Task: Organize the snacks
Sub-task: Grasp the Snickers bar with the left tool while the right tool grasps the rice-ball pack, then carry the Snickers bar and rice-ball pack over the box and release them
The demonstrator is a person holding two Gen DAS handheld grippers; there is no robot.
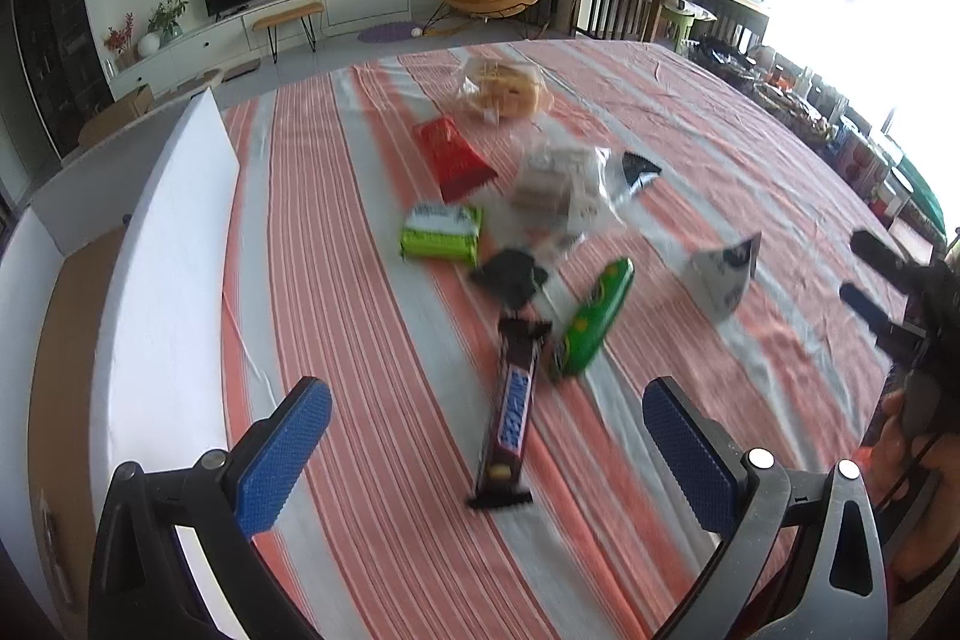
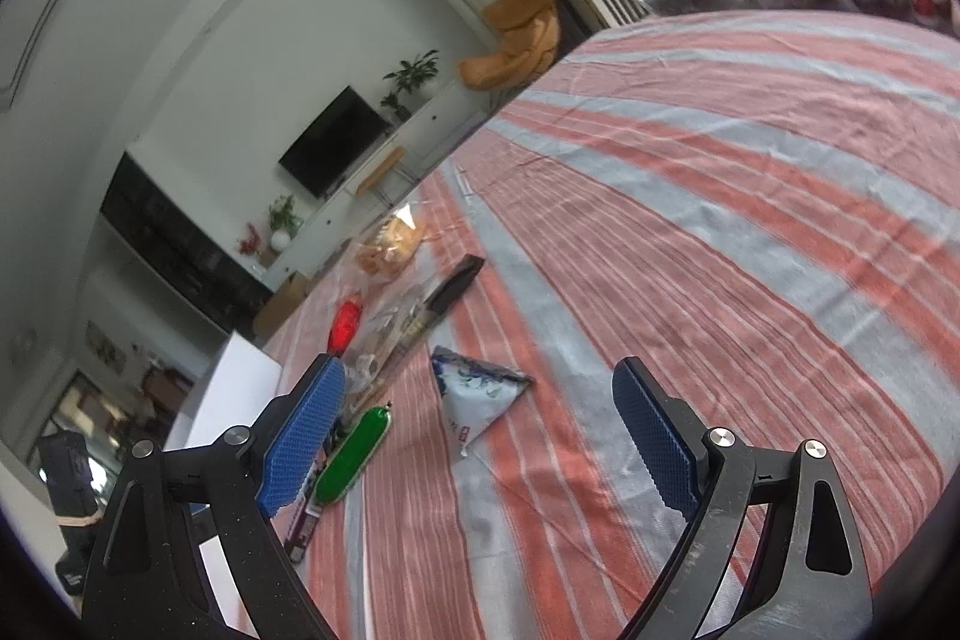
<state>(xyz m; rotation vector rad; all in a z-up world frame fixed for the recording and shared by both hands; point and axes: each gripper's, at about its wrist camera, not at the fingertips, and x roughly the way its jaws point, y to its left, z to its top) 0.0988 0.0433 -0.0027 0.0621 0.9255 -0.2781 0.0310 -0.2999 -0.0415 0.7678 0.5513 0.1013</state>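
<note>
Snacks lie scattered on a striped tablecloth (image 1: 372, 340). In the left wrist view a brown chocolate bar (image 1: 510, 406) lies between the fingers of my open left gripper (image 1: 486, 436). Beyond it are a green glossy packet (image 1: 591, 319), a small black wrapper (image 1: 510, 274), a green biscuit pack (image 1: 441, 233), a red pouch (image 1: 453, 154), a clear bag of pale cubes (image 1: 564, 187), a bagged bun (image 1: 504, 87) and a white triangular packet (image 1: 723, 274). My right gripper (image 2: 480, 430) hangs open above the triangular packet (image 2: 474, 394); the green packet (image 2: 354, 451) lies by its left finger.
A white-walled box (image 1: 168, 244) with a brown floor stands along the table's left side. The right gripper (image 1: 882, 286) and a hand show at the right edge of the left wrist view. Room furniture lies beyond the table's far edge.
</note>
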